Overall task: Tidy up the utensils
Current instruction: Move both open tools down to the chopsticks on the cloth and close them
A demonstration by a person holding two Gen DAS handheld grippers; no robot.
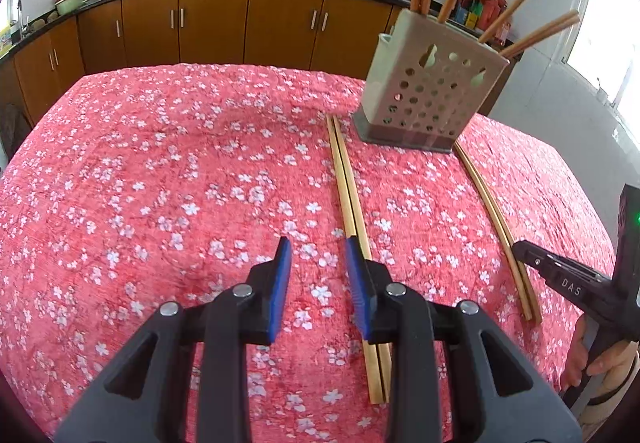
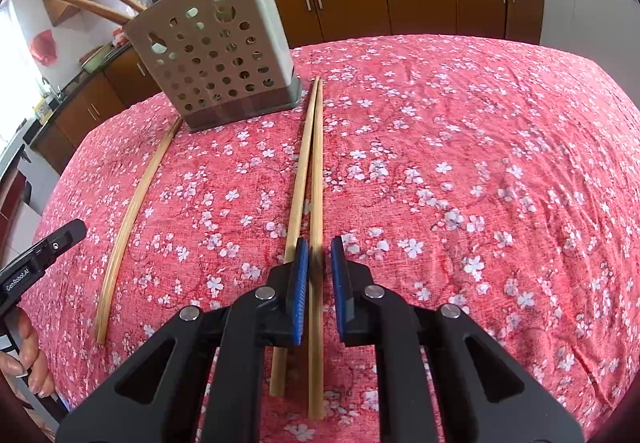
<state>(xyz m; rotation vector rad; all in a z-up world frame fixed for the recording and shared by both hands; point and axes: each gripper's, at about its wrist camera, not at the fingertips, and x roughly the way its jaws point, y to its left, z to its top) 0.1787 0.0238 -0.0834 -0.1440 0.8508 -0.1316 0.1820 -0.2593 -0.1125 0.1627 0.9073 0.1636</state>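
- Covering the table: red floral cloth, creased.
- Left gripper: fingers spread, empty, above left chopstick pair.
- Perforated holder: upright mid-table, chopsticks standing inside.
- Right gripper: fingers parted, straddling one stick of right chopstick pair, not clamped.
- Backdrop: brown cabinets, woks on counter.

Lighting: bright, even daylight; window blown out white at the right edge of the left wrist view. Shadows: soft, faint beneath the chopstick holder. Distortion: strong fisheye bowing of the tablecloth edges, dark vignette in all corners. Focus: sharp centrally, slight blur at right gripper fingertips
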